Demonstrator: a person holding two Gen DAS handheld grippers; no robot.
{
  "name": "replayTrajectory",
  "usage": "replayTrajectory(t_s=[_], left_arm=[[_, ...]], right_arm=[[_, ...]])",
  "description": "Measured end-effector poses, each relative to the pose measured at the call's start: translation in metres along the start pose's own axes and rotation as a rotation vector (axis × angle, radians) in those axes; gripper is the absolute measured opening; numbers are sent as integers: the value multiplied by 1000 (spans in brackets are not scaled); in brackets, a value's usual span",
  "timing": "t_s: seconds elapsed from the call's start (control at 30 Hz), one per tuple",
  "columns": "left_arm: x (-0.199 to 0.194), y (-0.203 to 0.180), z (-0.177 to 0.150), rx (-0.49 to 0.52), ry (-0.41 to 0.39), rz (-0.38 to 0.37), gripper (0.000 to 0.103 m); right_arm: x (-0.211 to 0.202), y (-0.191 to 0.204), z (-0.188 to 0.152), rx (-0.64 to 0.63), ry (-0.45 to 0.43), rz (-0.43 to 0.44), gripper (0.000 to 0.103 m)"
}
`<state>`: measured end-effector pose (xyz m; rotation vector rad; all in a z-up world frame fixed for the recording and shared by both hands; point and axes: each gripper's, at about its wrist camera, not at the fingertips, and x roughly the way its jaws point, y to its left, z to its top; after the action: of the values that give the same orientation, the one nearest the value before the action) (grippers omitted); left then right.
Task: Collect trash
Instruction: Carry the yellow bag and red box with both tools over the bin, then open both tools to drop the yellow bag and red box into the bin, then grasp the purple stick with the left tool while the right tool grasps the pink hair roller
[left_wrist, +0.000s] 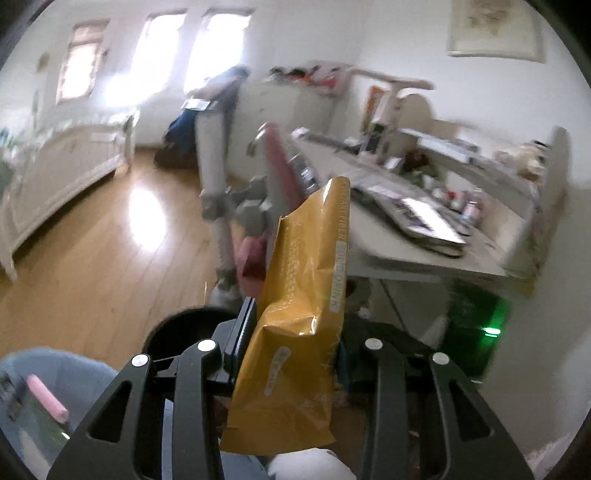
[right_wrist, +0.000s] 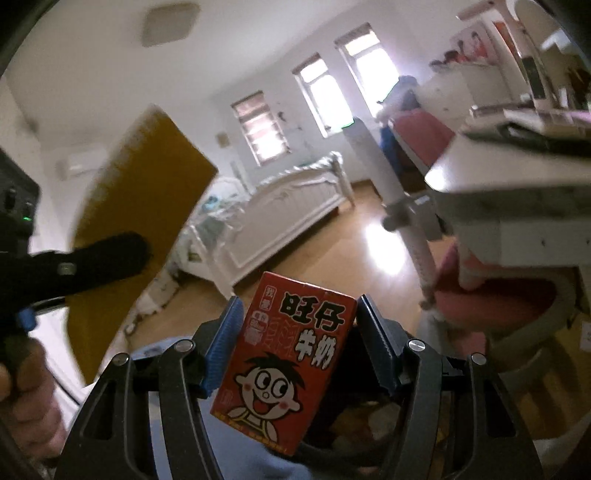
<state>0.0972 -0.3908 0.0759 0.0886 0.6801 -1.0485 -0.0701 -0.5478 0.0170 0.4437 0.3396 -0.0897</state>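
Observation:
My left gripper (left_wrist: 291, 332) is shut on a mustard-yellow foil snack wrapper (left_wrist: 299, 314) that stands up between its jaws. The same wrapper (right_wrist: 140, 177) and the left gripper's black finger (right_wrist: 107, 254) show at the left of the right wrist view. My right gripper (right_wrist: 295, 332) is shut on a red milk carton (right_wrist: 284, 362) with a cartoon face, held upright. A black bin (left_wrist: 177, 332) sits on the floor below the left gripper. A bin with a pale blue liner (left_wrist: 55, 369) at lower left holds a pink item (left_wrist: 48, 402).
A white desk (left_wrist: 399, 251) cluttered with a keyboard and small items stands to the right. A pink-and-grey chair (left_wrist: 258, 206) is beside it. A white bed (right_wrist: 288, 206) stands across the wooden floor (left_wrist: 92, 258). A green light (left_wrist: 491, 328) glows under the desk.

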Motion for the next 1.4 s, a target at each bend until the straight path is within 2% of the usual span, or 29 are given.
replayTrajectory(t_s=[0.13, 0.33, 0.57, 0.73, 0.8, 0.83, 0.87, 0.9, 0.97, 1.0, 1.2, 1.33, 1.4], left_arm=[[43, 41, -16, -94, 56, 55, 38], [70, 97, -31, -233, 108, 64, 38], [86, 114, -38, -272, 134, 56, 38], [97, 119, -34, -280, 145, 53, 39], [101, 119, -32, -278, 163, 58, 51], [102, 120, -32, -278, 169, 69, 76], [100, 119, -32, -272, 164, 99, 92], [98, 118, -32, -263, 151, 106, 93], [91, 116, -33, -234, 147, 105, 93], [90, 116, -33, -227, 154, 108, 93], [55, 126, -43, -221, 150, 148, 93], [16, 152, -56, -243, 125, 214, 93], [-13, 176, -67, -263, 106, 272, 93]], right_arm=[[23, -12, -14, 16, 40, -4, 63], [72, -16, -31, 3, 109, -18, 63], [108, -28, -40, 9, 158, -35, 63], [119, -34, -39, 11, 171, -50, 63], [125, -37, -39, 20, 183, -62, 63], [125, -37, -39, 23, 190, -66, 63], [127, -37, -39, 27, 200, -66, 64], [126, -35, -40, 28, 206, -65, 65], [125, -34, -41, 30, 208, -69, 80], [124, -32, -41, 35, 204, -72, 82], [122, -9, -40, 17, 243, -32, 83], [122, 19, -39, -26, 270, 29, 83], [123, 42, -38, -67, 290, 71, 83]])
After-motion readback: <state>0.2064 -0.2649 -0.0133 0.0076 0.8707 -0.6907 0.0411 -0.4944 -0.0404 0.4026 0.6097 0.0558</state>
